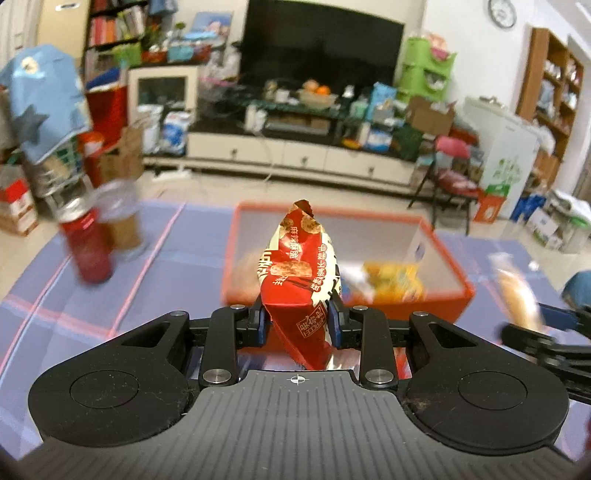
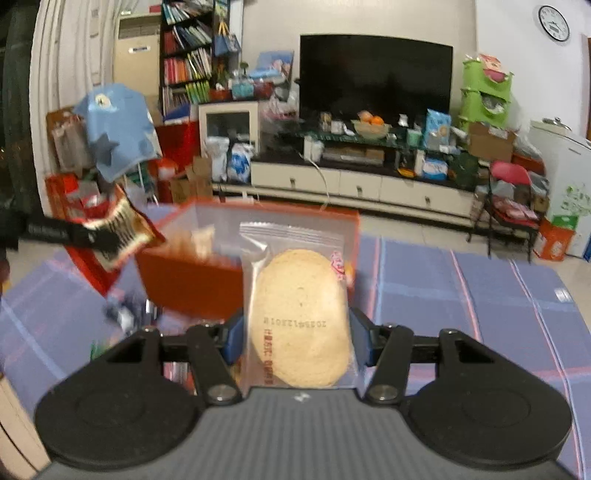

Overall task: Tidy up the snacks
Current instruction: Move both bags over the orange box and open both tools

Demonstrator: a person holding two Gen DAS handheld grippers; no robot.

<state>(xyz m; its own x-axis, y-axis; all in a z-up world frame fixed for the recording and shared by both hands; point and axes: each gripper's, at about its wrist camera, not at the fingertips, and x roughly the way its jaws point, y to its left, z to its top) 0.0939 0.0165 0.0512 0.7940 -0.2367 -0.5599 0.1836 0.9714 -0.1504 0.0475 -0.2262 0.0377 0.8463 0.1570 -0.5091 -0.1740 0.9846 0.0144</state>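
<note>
Only left view shows red can (image 1: pixel 88 247); left gripper (image 1: pixel 297 317) clamps red packet (image 1: pixel 295 266), right gripper (image 2: pixel 297 332) clamps cracker pack (image 2: pixel 299 317).

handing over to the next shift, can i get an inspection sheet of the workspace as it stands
surface: purple checked mat with pink lines.
job's things: orange bin holding a yellow packet and other blurred snacks; red snack packet and clear-wrapped round cracker both held in front of the bin.
clutter: red can and clear-lidded jar left of the bin.
grippers: left gripper shut on the red packet; right gripper shut on the cracker.
cables: white cable hanging down the TV cabinet.
surroundings: television, bookshelf, wall clock, folding chair, boxes.
</note>
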